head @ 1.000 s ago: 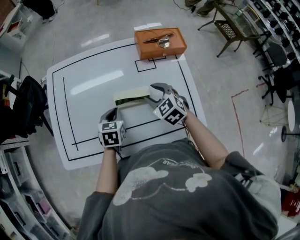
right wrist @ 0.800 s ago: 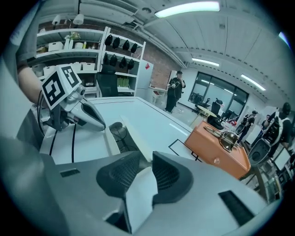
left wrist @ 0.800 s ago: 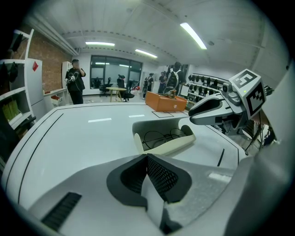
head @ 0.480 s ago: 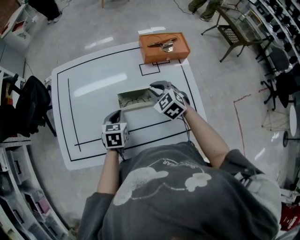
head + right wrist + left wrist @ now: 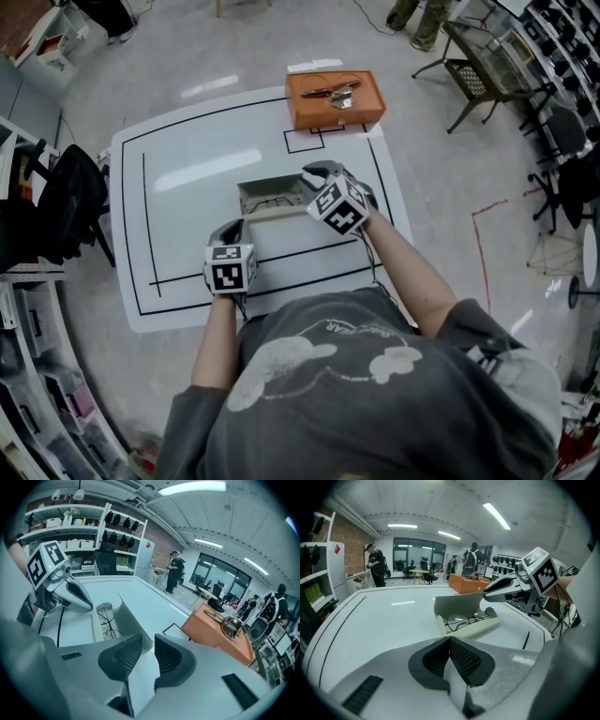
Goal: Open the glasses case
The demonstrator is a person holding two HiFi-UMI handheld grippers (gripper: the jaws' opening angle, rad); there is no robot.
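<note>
**Case open, lid pinched**

The glasses case (image 5: 272, 199) lies open mid-table (image 5: 187, 178), with the glasses (image 5: 464, 619) inside. Its right end is hidden behind the right gripper (image 5: 307, 178), whose jaws, easing apart, pinch the raised lid (image 5: 129, 620). The left gripper (image 5: 230, 228) sits nearby, jaws together and empty.

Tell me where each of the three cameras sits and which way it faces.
Head view: on the person's head, facing steeply down at the table, the open glasses case, both forearms, the left gripper and right gripper.
Left gripper view: on the left gripper, facing along its shut, empty jaws toward the case; the right gripper shows beyond.
Right gripper view: on the right gripper, facing along its jaws, now opening with the lid between them; the left gripper shows beyond.
Shared: both gripper views show the glasses in the case.
</note>
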